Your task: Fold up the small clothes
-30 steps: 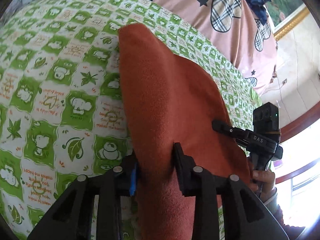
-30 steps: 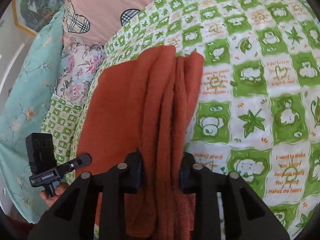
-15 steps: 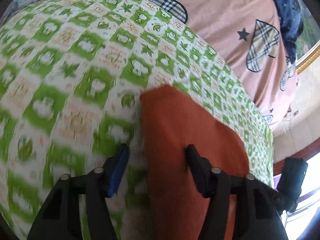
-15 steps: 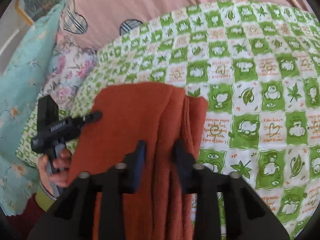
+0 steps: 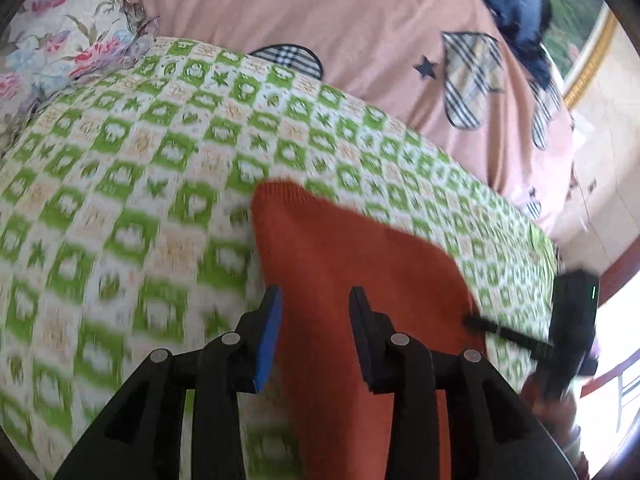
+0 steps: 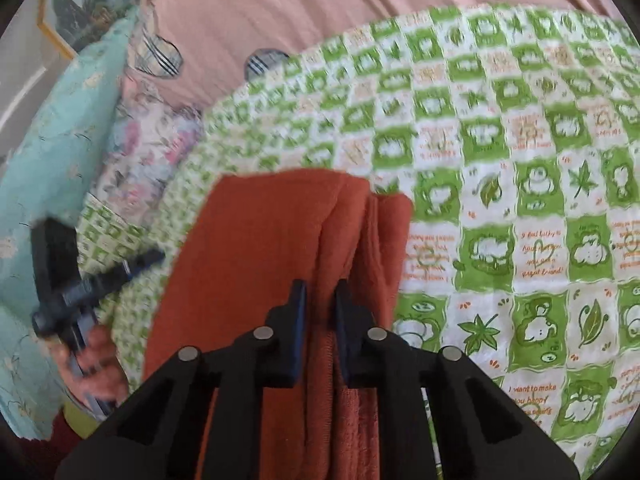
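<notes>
The right gripper (image 6: 319,292) had just been closing, and its black jaws stood pinched on a bunched ridge of the rust-orange garment (image 6: 256,256), the gathered folds squeezed between the pads. The left gripper (image 5: 314,300) sat with its jaws apart over the garment's other edge; cloth lay between them, but the blurred left wrist view did not settle whether the blue-faced pad actually pressed on it, so I cannot tell if it gripped.

The garment lay on the green-and-white checked blanket (image 6: 520,200), already doubled into a long strip. From the right claw it ran out toward 12 o'clock, with stacked layered edges at about 1 o'clock; from the left claw its rounded far corner showed near 11 o'clock. It looked like a soft, fuzzy knit or fleece: light, limp, not slippery, nothing fragile. Such cloth would likely sag and slide out of alignment when lifted, so a hold at the near corners, through all layers at once, seemed the safest place to take it.

Beyond the blanket, at 12 o'clock, lay a smooth pink quilt (image 5: 360,40) with plaid heart patches. In the right wrist view, floral fabric (image 6: 152,148) and a pale teal cloth (image 6: 60,160) sat at 9 to 10 o'clock.
</notes>
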`<state>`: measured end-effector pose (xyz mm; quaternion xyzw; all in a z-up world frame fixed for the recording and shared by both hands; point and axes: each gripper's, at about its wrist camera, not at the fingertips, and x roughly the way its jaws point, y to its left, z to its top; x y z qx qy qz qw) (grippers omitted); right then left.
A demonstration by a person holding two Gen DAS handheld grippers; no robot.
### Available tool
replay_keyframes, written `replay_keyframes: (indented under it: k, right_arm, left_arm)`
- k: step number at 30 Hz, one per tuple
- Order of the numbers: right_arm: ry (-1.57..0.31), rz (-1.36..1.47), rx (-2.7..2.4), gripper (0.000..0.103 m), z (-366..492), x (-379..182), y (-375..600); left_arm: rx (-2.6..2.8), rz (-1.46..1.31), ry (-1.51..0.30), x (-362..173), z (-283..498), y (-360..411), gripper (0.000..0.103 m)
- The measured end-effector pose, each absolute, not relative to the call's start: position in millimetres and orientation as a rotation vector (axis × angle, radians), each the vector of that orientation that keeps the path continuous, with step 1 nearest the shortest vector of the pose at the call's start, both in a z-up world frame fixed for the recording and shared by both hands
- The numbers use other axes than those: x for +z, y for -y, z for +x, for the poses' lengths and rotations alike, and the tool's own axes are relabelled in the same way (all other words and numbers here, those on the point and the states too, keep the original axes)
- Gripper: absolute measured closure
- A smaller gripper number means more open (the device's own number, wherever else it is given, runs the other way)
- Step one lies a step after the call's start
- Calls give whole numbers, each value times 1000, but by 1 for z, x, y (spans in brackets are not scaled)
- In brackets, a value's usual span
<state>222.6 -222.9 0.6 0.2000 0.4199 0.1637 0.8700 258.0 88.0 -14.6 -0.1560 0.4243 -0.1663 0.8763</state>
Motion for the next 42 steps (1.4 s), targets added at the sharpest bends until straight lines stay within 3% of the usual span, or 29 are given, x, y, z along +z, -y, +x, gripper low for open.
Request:
replay_keyframes:
  k: [2, 3, 9, 11, 13, 14, 18, 21, 23, 24, 30, 34, 36, 39, 42]
  right_arm:
    - [-854, 421, 303, 93, 215, 7, 231]
    - [-869, 419, 273, 103, 216, 4, 236]
    - [-947, 454, 236, 98, 207, -11, 247]
    - [-916, 452, 274, 90, 184, -3, 242]
    - [-884, 442, 276, 55, 159, 4, 239]
    - [-856, 449, 294, 51, 140, 7, 237]
    - [-870, 443, 324, 51, 101, -4, 226]
    - [-939, 361, 308, 56, 95, -20, 209]
    - [-976, 336, 298, 77, 96, -30, 203]
    - [-983, 348, 306, 98, 97, -32, 201]
    - [-797, 448, 385, 98, 84, 27, 213]
    - [-824, 337, 318, 98, 82, 23, 212]
    - [-898, 304, 257, 98, 85, -5, 214]
    - [-994, 324, 194, 99, 87, -51, 221]
    - [-991, 363, 191, 99, 86, -55, 226]
  left_arm:
    - [-344, -292, -880, -13, 227, -86, 68]
    - [-350, -278, -874, -12, 213, -85, 68]
    - [-354, -190, -862, -7, 139, -84, 66]
    - [-353, -173, -850, -6, 112, -88, 57]
    - [-357, -169, -852, -8, 92, -90, 51]
    - [-364, -172, -855, -12, 80, -91, 51]
    - [-389, -129, -873, -31, 49, -79, 50]
    - [-378, -79, -874, -46, 40, -66, 49]
    - [-366, -49, -868, -54, 41, -58, 49]
    - [-364, -36, -868, -57, 43, -54, 49]
    - [-220, 70, -854, -66, 59, -42, 50]
    - [-201, 25, -850, -64, 60, -48, 86]
    - [-224, -50, -860, -62, 59, -54, 94]
    - [-229, -42, -885, -65, 58, -52, 95]
    - [-248, -67, -914, -71, 58, -53, 95]
